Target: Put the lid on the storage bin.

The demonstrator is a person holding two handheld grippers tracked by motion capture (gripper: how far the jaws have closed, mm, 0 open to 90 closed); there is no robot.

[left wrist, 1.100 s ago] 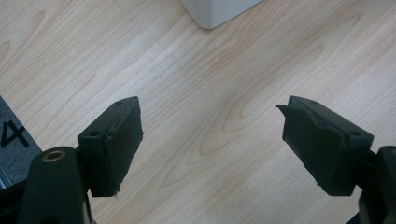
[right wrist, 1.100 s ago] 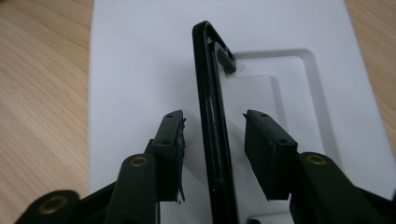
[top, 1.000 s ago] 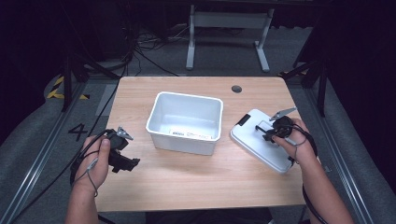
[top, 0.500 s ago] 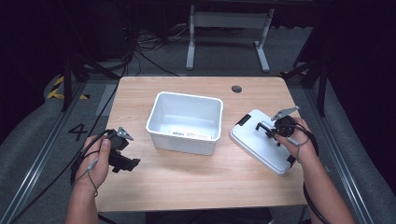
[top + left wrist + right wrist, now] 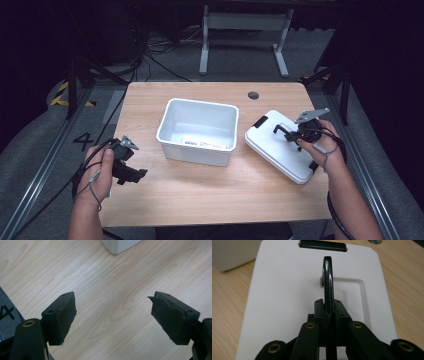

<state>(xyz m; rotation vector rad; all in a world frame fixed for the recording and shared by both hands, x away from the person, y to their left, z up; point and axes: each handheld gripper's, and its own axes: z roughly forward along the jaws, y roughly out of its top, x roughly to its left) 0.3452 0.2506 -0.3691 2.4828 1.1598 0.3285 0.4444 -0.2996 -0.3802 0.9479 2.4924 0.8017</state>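
1. Jaws of the right gripper (image 5: 329, 315) are pressed together on the black handle (image 5: 327, 277) of the white lid (image 5: 280, 145); the handle stands upright between them, raised from its recess in the lid's top.
2. Compared with a second ago, the right gripper (image 5: 295, 134) has moved little, drifting slightly toward the lid's far right side, and the lid lies flat on the table (image 5: 200, 195) in nearly the same place, just right of the white bin (image 5: 199, 131) and not touching it. The grasp appears settled, so lifting the lid toward the bin is probably the next step.
3. The black latch (image 5: 322, 245) shows at the lid's far edge.
4. The open bin sits at mid-table with a label at its bottom.
5. The left gripper (image 5: 125, 165) rests near the table's left front, unchanged; its jaws are spread wide over bare wood (image 5: 110, 290), a corner of the bin (image 5: 120, 245) just beyond.
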